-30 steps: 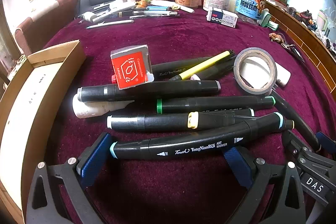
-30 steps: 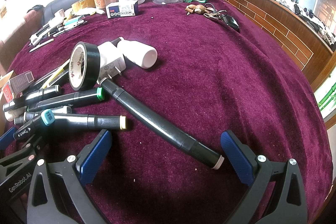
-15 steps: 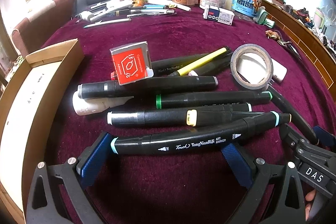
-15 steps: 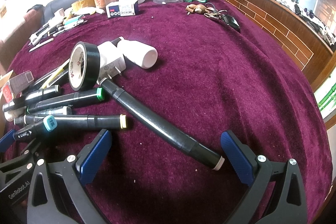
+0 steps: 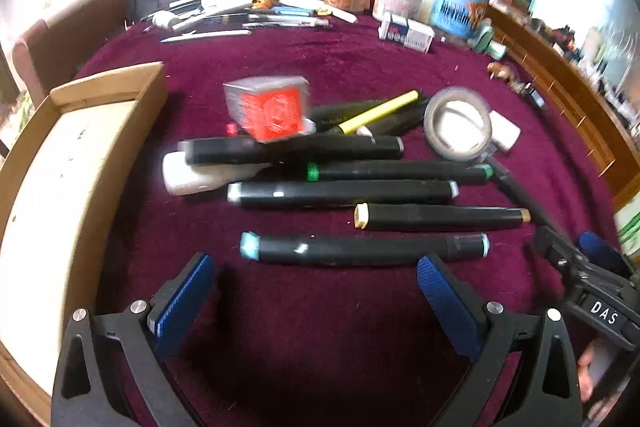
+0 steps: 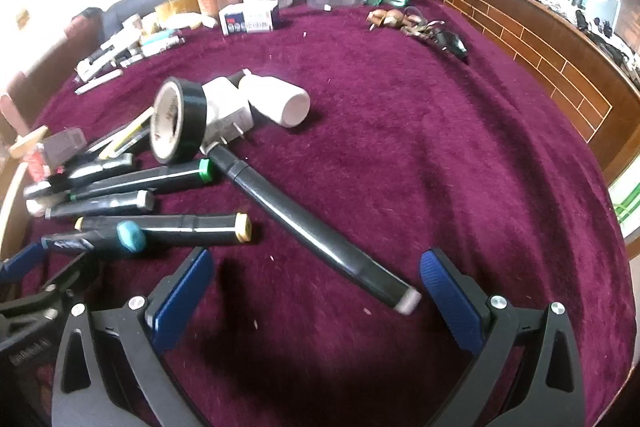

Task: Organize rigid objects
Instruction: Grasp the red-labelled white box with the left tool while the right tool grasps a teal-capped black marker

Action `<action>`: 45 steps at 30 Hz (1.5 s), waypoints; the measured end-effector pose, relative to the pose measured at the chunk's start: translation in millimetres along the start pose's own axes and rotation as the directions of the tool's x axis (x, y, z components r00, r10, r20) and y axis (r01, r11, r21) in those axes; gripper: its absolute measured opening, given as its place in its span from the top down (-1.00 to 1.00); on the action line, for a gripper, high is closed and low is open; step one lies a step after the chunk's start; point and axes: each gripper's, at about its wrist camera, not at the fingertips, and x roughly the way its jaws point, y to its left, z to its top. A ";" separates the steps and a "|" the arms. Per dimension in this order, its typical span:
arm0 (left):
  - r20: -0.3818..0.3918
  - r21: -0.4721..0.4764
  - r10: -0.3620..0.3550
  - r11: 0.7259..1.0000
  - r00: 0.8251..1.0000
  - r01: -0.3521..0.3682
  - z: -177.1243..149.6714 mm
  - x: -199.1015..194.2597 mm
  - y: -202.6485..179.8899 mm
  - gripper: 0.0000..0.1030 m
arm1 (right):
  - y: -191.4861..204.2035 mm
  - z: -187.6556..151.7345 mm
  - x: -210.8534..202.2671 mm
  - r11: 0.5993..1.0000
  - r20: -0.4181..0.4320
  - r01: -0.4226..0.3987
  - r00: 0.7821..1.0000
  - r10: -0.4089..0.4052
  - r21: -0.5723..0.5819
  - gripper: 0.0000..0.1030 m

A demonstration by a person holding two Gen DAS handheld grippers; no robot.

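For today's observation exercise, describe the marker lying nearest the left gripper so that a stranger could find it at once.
Start at the cardboard box on the maroon cloth, then look right to the row of black markers. The marker wanted is the front one, just ahead of the left gripper and its open jaws. Alone among its neighbours, it has light blue bands at both ends.

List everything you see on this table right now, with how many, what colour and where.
art markers: about eight, black, mid-table pile
yellow pen: one, behind the markers
tape roll: one, black, upright beside the plug
plug adapter: one, white, behind the tape
white bottle: one, lying on its side by the adapter
red box: one, on the pile, blurred
cardboard box: one, brown, left edge
jars: several, far edge
keys: one bunch, far right
left gripper: open, empty
right gripper: open, empty
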 end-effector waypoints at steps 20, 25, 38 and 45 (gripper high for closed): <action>-0.142 -0.168 -0.104 0.983 0.984 0.080 103.7 23.5 57.3 -0.99 | -24.0 39.0 5.4 0.984 0.161 -0.166 0.975 0.153 0.068 -0.99; -0.227 -0.207 -0.124 0.975 0.966 0.076 116.9 52.2 48.3 -0.98 | -33.6 35.2 11.9 0.983 0.134 -0.160 0.980 0.148 0.086 -0.99; -0.246 -0.180 -0.179 0.974 0.953 0.137 109.7 64.0 44.5 0.38 | -26.2 32.9 13.9 0.984 0.100 -0.161 0.983 0.153 0.077 -0.99; -0.095 -0.169 -0.228 0.963 0.969 0.210 104.7 11.8 57.1 0.46 | -20.9 31.6 17.6 0.985 0.082 -0.162 0.984 0.156 0.064 -0.99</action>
